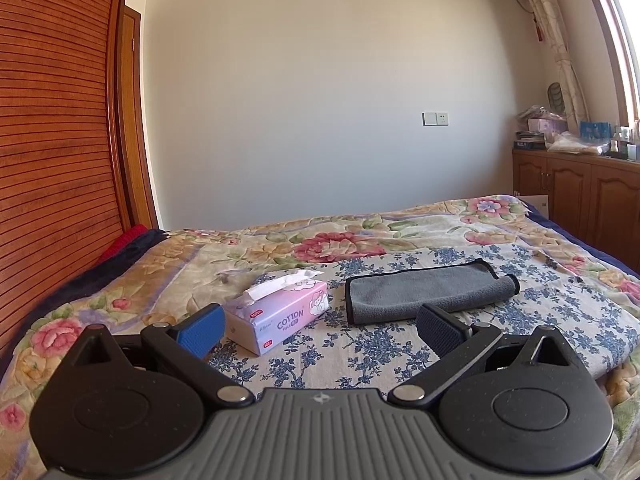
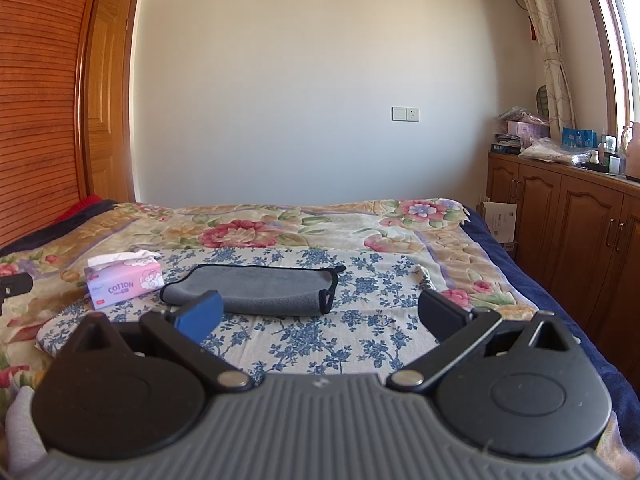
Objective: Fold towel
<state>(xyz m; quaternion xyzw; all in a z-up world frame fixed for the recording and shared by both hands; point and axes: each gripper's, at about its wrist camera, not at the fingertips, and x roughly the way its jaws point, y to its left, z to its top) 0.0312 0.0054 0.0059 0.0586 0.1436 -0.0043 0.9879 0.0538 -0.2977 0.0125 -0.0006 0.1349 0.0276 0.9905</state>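
Note:
A grey towel with black trim [image 1: 424, 290] lies folded over on a blue-flowered cloth [image 1: 360, 356] on the bed. In the right wrist view the towel [image 2: 260, 290] sits left of centre, its right end curled up. My left gripper [image 1: 320, 328] is open and empty, held above the cloth just short of the towel's near edge. My right gripper [image 2: 320, 312] is open and empty, also short of the towel, its left finger [image 2: 200, 314] overlapping the towel's near edge in view.
A pink tissue box [image 1: 280, 316] stands left of the towel; it also shows in the right wrist view [image 2: 124, 284]. The floral bedspread [image 1: 280, 240] covers the bed. A wooden wardrobe [image 1: 52, 140] is at left, wooden cabinets [image 2: 572, 220] at right.

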